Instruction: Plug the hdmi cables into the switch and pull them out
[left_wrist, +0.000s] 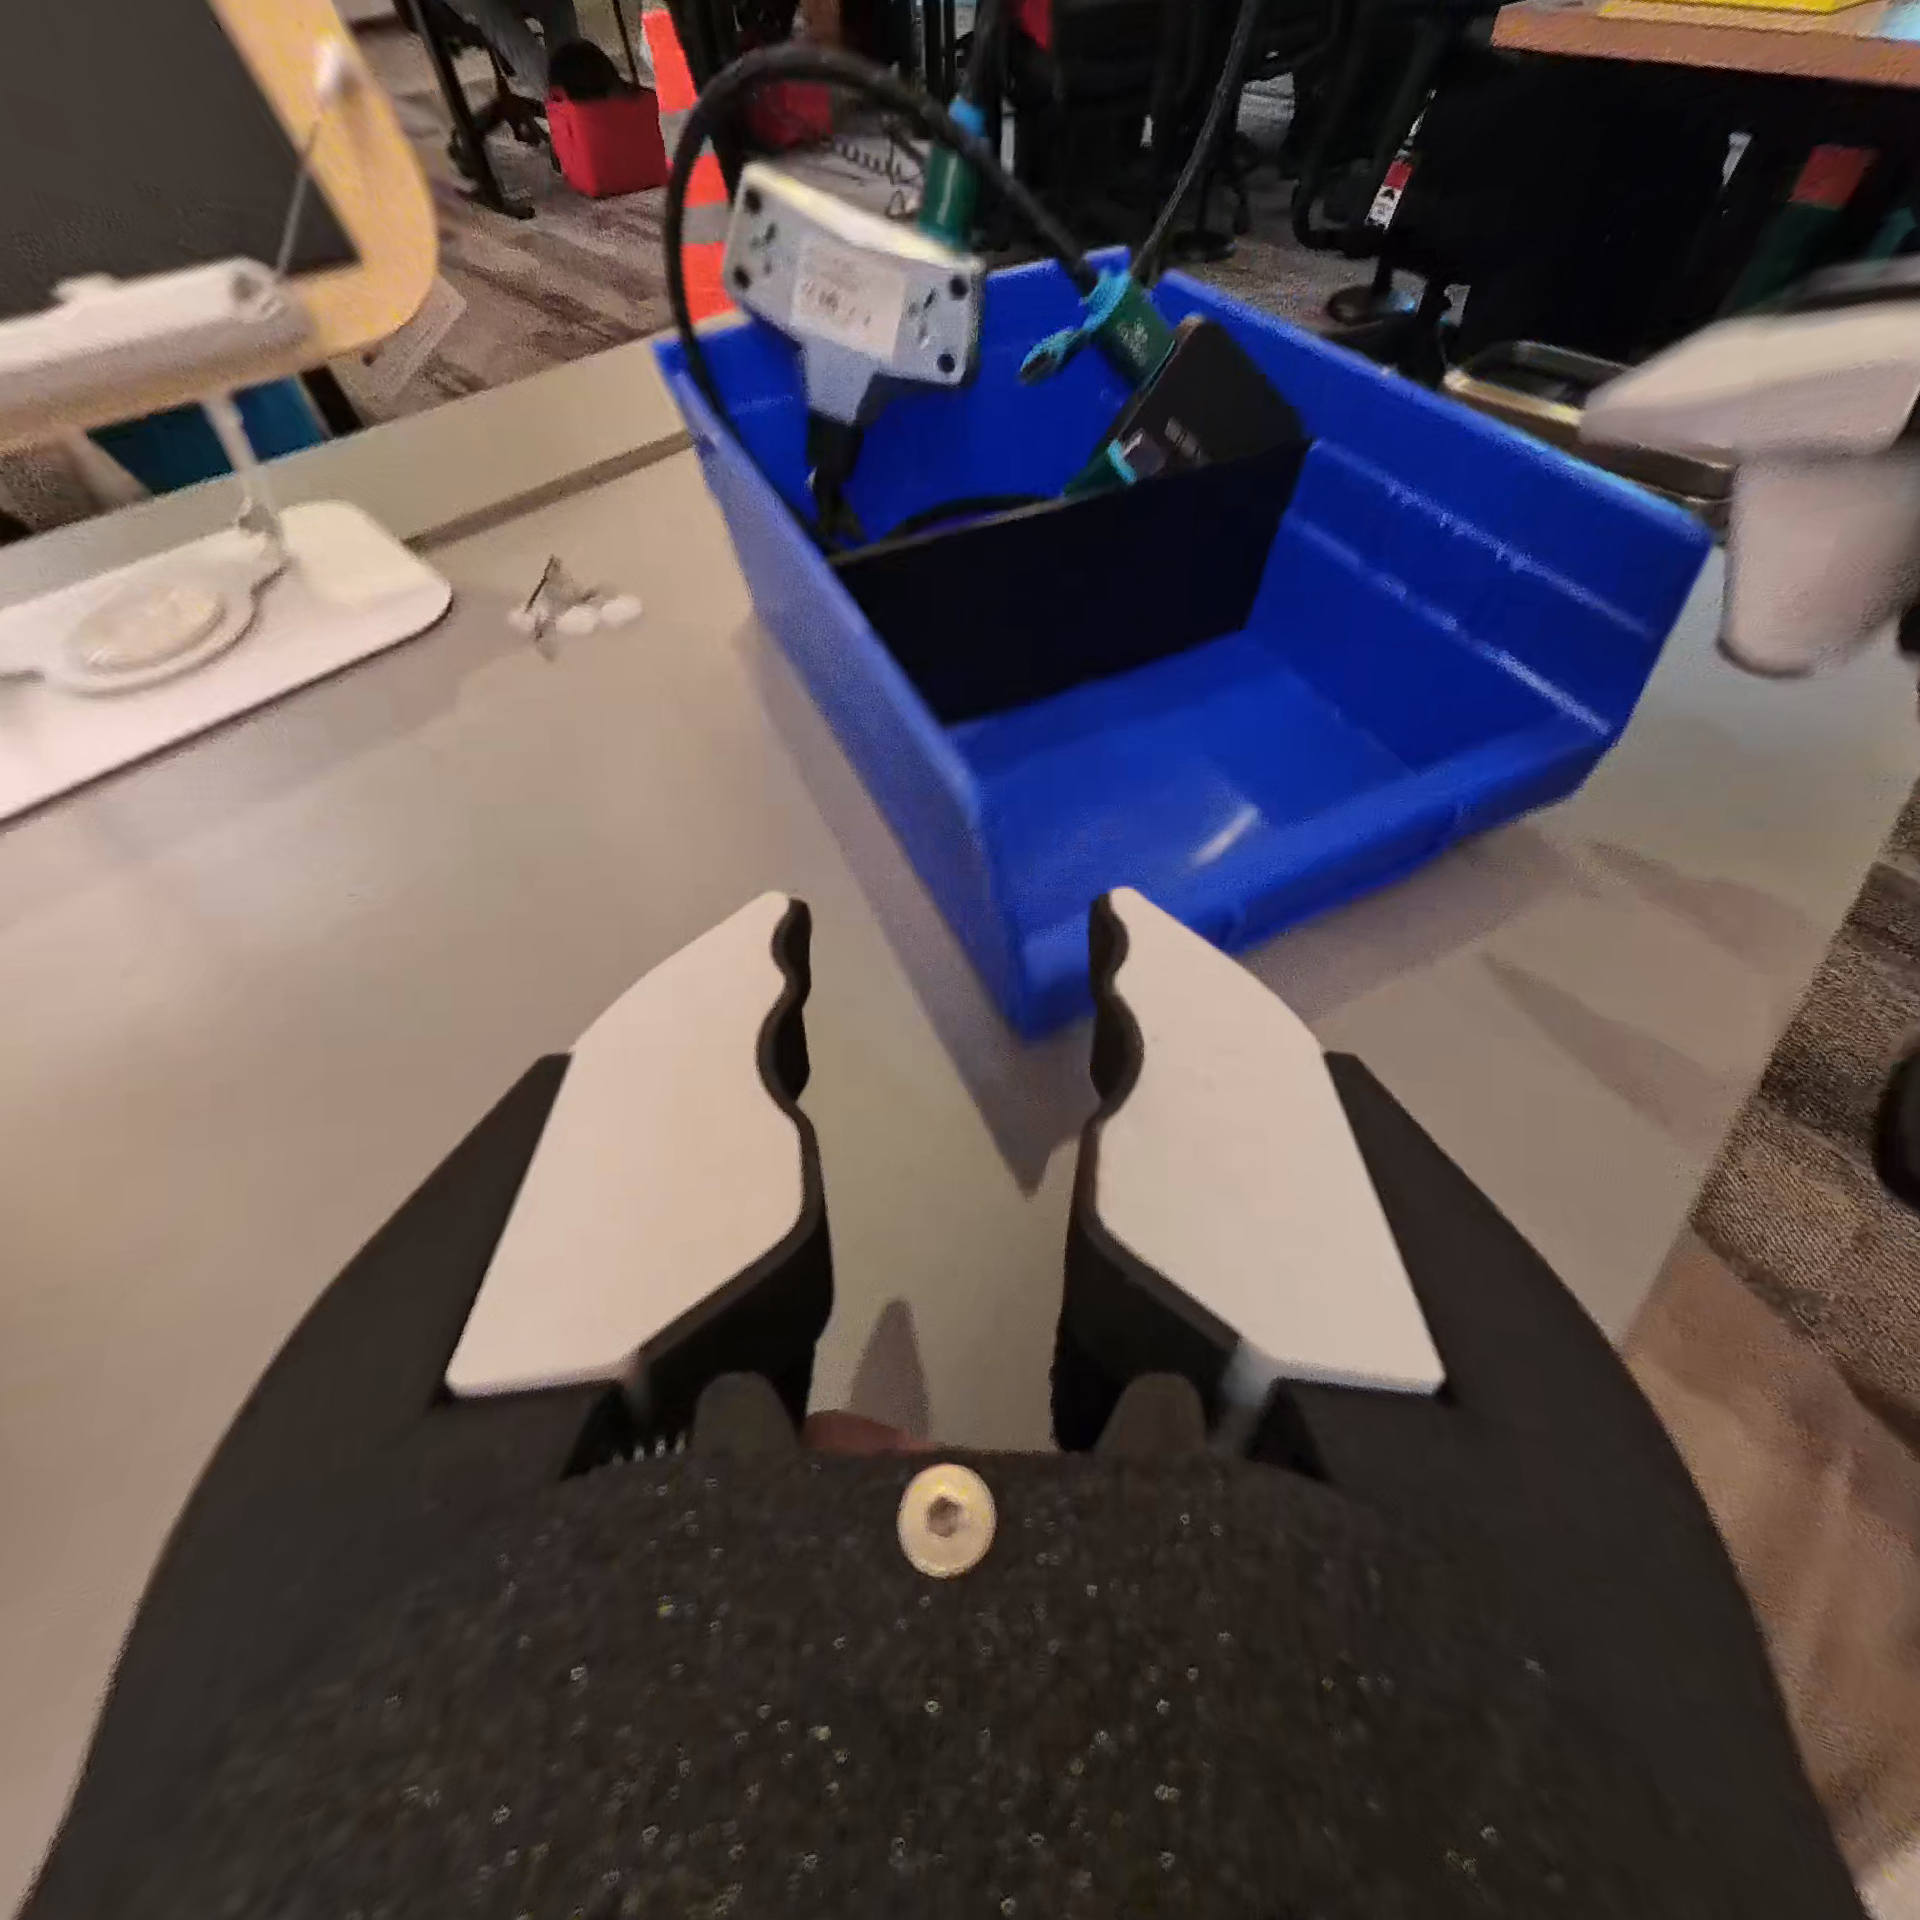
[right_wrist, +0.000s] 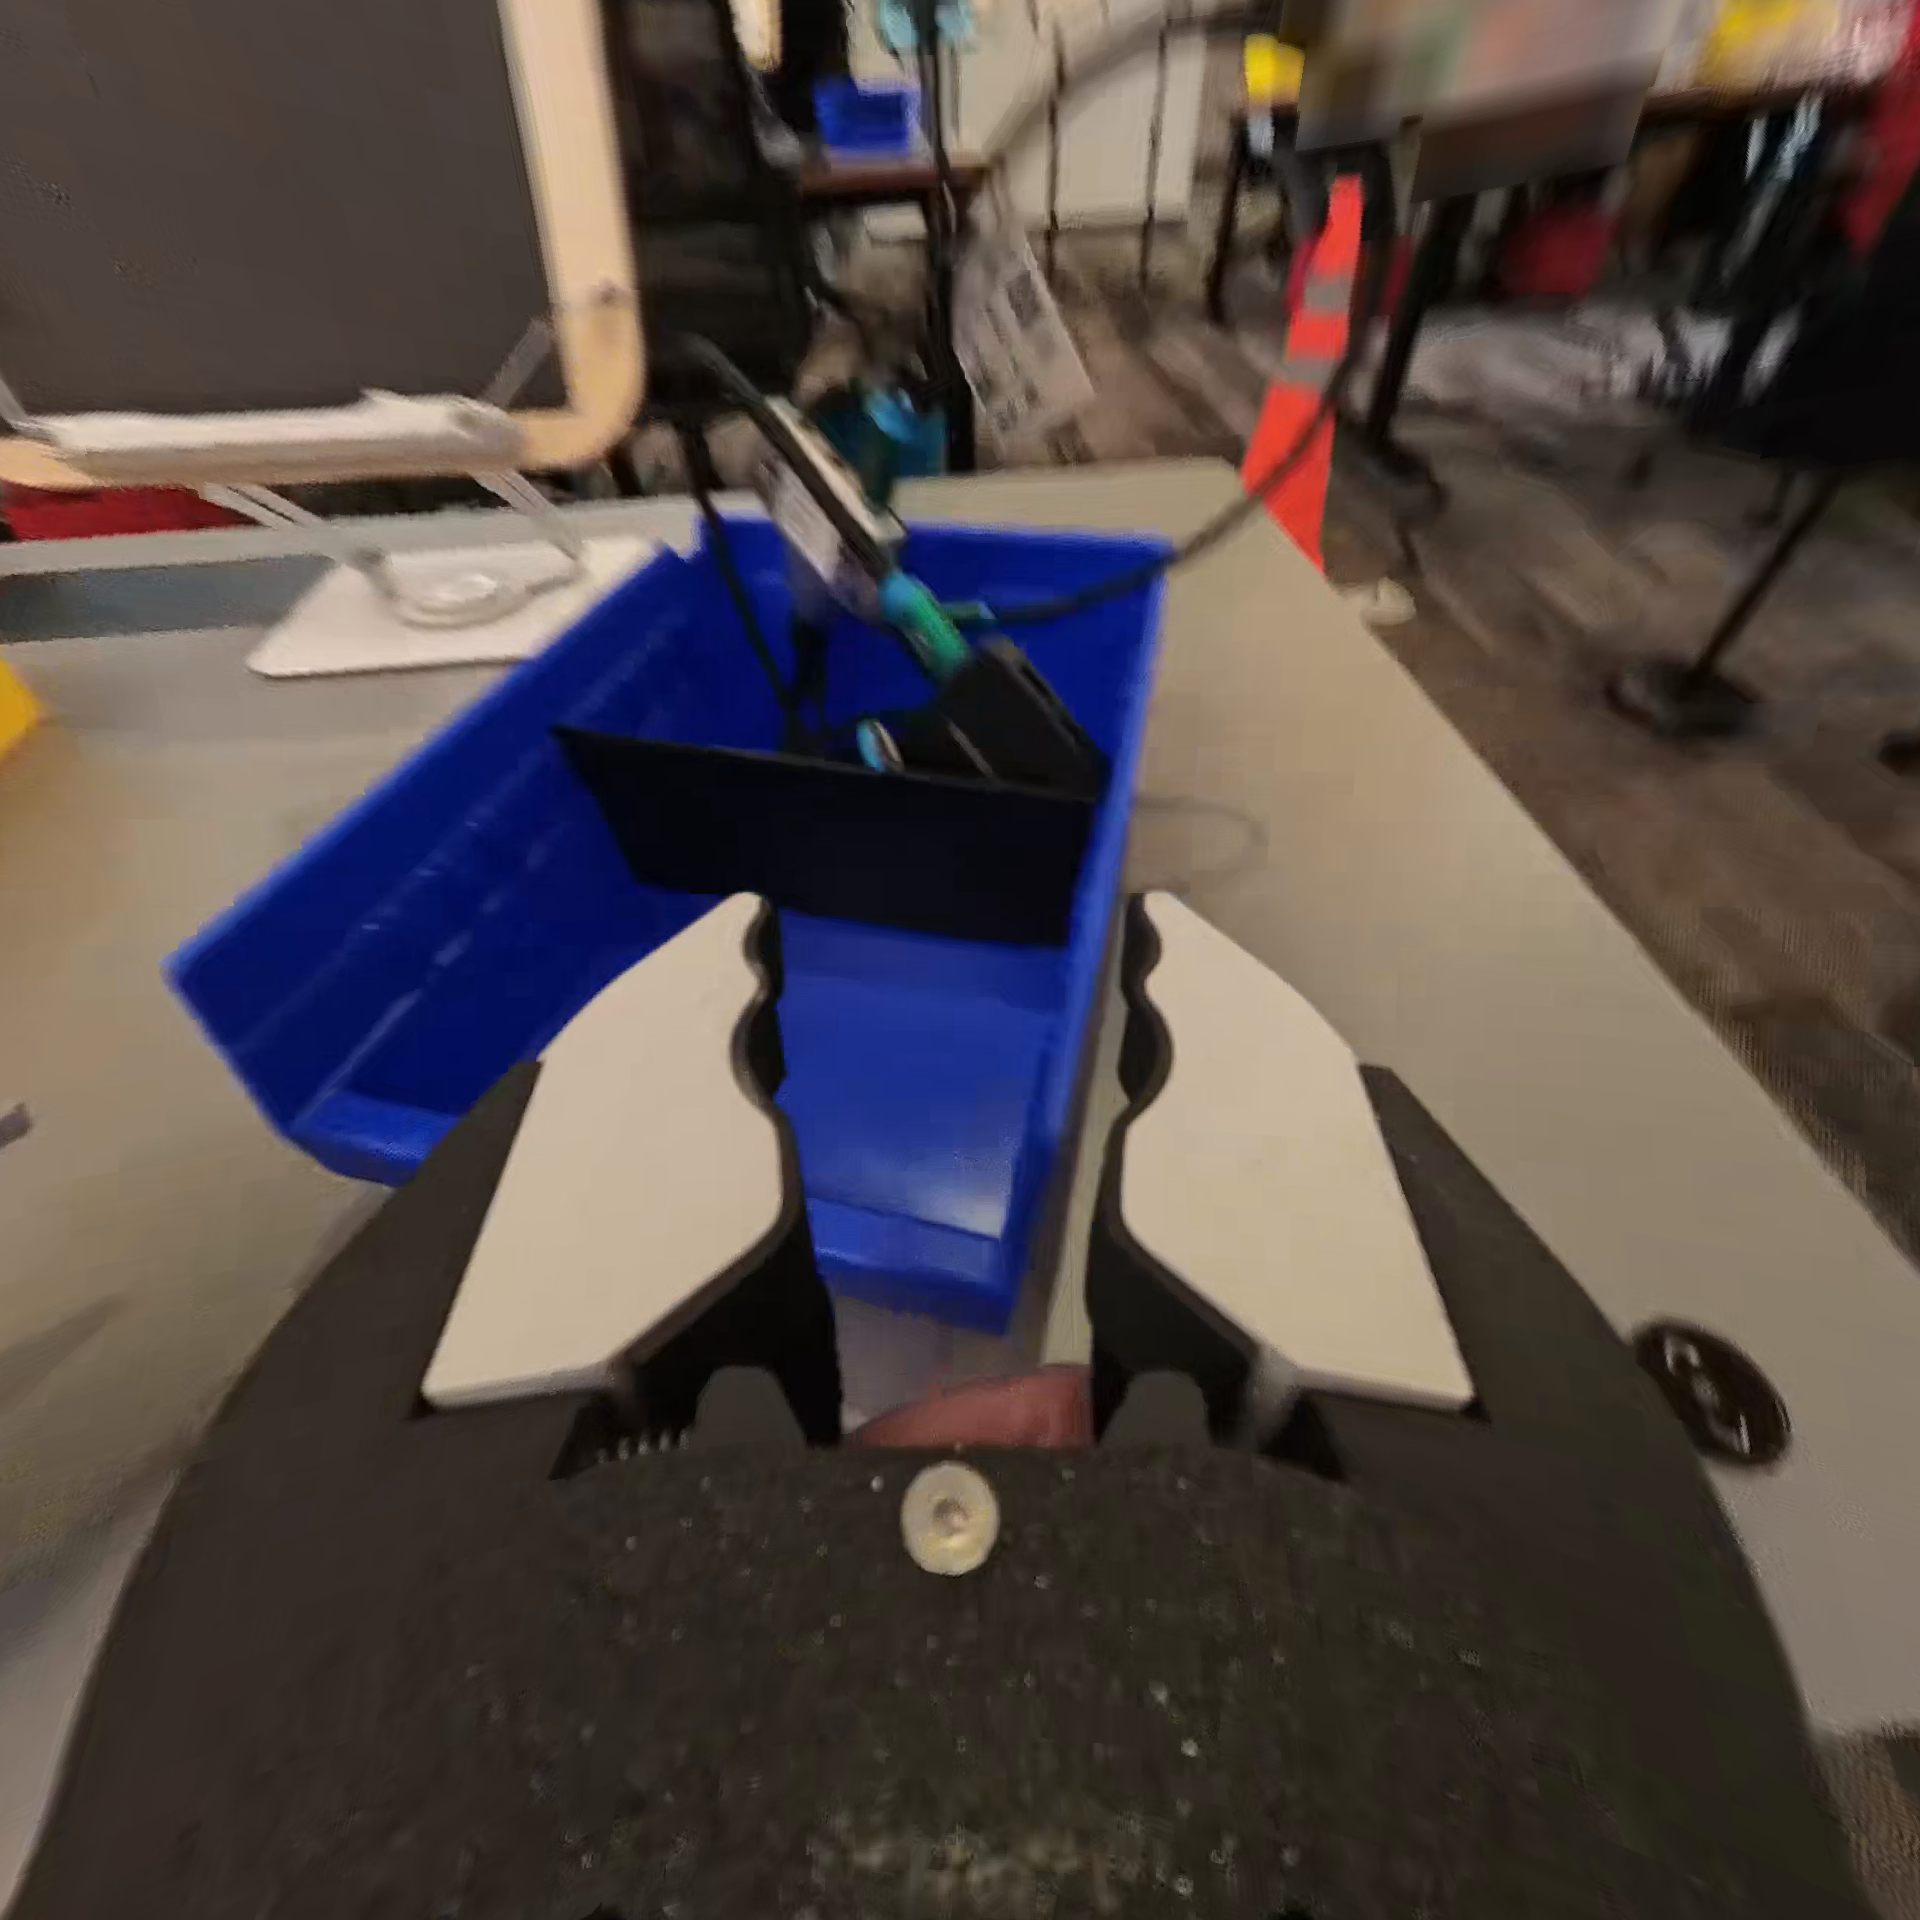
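Observation:
A blue bin (left_wrist: 1455, 644) stands on the grey table, split by a black divider (left_wrist: 1060, 603). In its far compartment a silver HDMI switch (left_wrist: 852, 275) leans tilted on the rim, a green-ended black cable (left_wrist: 945, 182) plugged in on top. A second green plug (left_wrist: 1127, 332) enters a black box (left_wrist: 1205, 410) beside it. My left gripper (left_wrist: 948, 920) is open and empty above the table, short of the bin's near corner. My right gripper (right_wrist: 948, 925) is open and empty over the bin (right_wrist: 436, 935), with switch (right_wrist: 821, 499) and black box (right_wrist: 1023, 707) behind the divider (right_wrist: 852, 842). It also shows blurred in the left wrist view (left_wrist: 1787, 499).
A white stand with a clear round base (left_wrist: 187, 623) holds a framed dark board (left_wrist: 156, 135) at the left back. Small white bits (left_wrist: 582, 613) lie on the table (left_wrist: 416, 935). An orange cone (right_wrist: 1320, 343), chairs and other desks stand on the carpet beyond the table's right edge. From the right gripper's tips to the silver HDMI switch (left_wrist: 852, 275) is close to 25 cm.

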